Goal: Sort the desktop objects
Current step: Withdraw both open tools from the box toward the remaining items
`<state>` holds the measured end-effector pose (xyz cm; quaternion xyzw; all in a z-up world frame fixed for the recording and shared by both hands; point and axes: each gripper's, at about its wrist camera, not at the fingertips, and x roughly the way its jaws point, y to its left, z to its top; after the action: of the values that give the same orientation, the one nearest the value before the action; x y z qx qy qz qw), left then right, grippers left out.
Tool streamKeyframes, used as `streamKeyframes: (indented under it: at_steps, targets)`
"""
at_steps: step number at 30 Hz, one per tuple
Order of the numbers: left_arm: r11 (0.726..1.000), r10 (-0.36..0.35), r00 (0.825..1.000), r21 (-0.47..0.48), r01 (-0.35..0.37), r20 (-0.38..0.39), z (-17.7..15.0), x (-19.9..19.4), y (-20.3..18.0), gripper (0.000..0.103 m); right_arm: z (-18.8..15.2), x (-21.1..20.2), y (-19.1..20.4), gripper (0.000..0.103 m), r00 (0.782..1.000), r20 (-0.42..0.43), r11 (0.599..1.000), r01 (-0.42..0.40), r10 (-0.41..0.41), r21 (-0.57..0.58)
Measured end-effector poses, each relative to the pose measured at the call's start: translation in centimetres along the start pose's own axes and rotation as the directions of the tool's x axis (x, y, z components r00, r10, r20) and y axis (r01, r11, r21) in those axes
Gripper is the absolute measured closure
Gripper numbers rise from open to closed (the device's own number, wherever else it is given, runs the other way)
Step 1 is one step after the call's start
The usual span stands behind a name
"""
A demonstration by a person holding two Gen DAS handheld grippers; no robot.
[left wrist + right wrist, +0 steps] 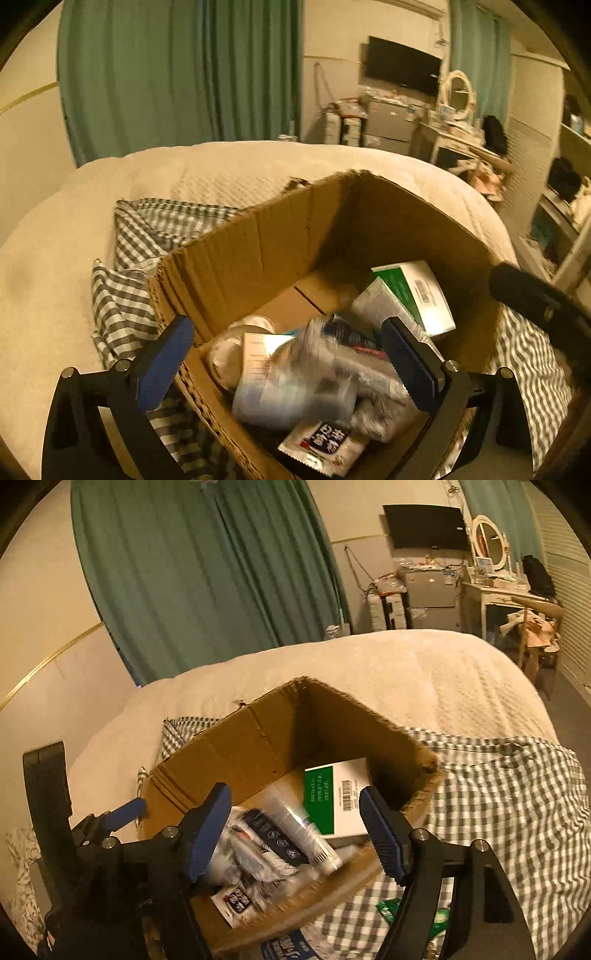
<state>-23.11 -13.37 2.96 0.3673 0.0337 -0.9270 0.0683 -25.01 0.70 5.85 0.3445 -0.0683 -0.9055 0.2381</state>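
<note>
An open cardboard box (258,240) (258,738) sits on a checked cloth on the bed. Inside lie a green-and-white carton (417,295) (340,797), a white tube (310,830), a blurred pale bottle or packet (295,384), clear wrapped packets (251,845) and a sachet with dark print (325,446) (240,901). My left gripper (288,362) hovers open above the box's near end, nothing between its blue pads. My right gripper (295,834) hangs open over the same box, empty. The left gripper (125,812) shows at the right view's left edge.
A grey-and-white checked cloth (498,805) (125,306) spreads under and around the box on the cream quilt (406,672). Green packets (391,908) and a blue-printed packet (288,945) lie on the cloth beside the box's near wall. Green curtains, drawers and a dressing table stand beyond the bed.
</note>
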Motion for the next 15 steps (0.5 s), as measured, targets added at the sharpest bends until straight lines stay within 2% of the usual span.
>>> streamKeyframes:
  at_steps: [4,7,11,15]
  targets:
    - [1.0,-0.015,1.0,0.016,0.014,0.016,-0.5,-2.1,-0.3,0.0,-0.5,-2.9,-0.7,0.031,0.999,-0.001,0.999,0.032,-0.032,-0.022]
    - [0.999,-0.034,0.999,0.01,0.034,0.033,-0.8,-4.6,-0.9,0.0,-1.0,-5.9,-0.9,0.031,0.995,0.018,0.993,0.099,-0.098,-0.06]
    - [0.998,-0.065,0.997,0.019,0.064,0.048,-1.5,-8.0,-2.2,0.0,-1.6,-9.7,-1.5,0.031,0.991,0.035,0.99,0.128,-0.126,-0.066]
    - [0.994,-0.092,0.994,0.072,0.088,0.065,-3.2,-11.4,-4.2,0.0,-2.7,-13.4,-1.8,0.031,0.988,0.051,0.987,0.15,-0.147,-0.063]
